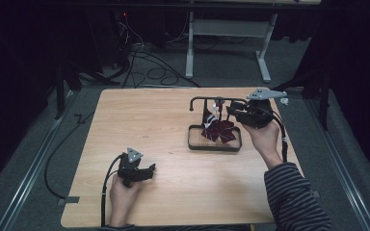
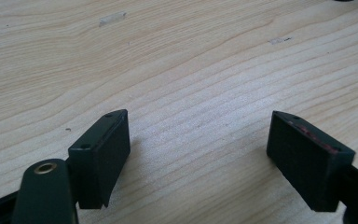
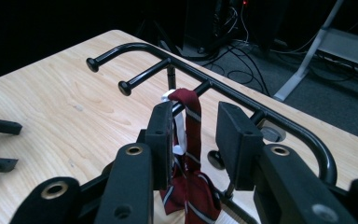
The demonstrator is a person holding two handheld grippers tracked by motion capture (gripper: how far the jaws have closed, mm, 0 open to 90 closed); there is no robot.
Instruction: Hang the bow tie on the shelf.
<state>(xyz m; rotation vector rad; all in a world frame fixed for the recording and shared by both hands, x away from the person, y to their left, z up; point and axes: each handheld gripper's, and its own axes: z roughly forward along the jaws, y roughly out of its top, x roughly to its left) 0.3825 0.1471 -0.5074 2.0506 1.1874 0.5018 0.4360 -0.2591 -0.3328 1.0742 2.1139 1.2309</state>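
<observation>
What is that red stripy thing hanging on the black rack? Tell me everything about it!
It looks like a dark red tie of soft cloth with thin pale stripes. Its loop, with a white strap beside it, hangs over one peg of the black metal rack; the wide ends lie crumpled on the rack's base, near the table's far right corner. The right gripper has it between its open jaws; one jaw sits close against it.

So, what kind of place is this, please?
Probably a lab or recording workspace: a light wooden table on grey carpet, tangled black cables on the floor behind, and a grey metal desk frame beyond.
</observation>
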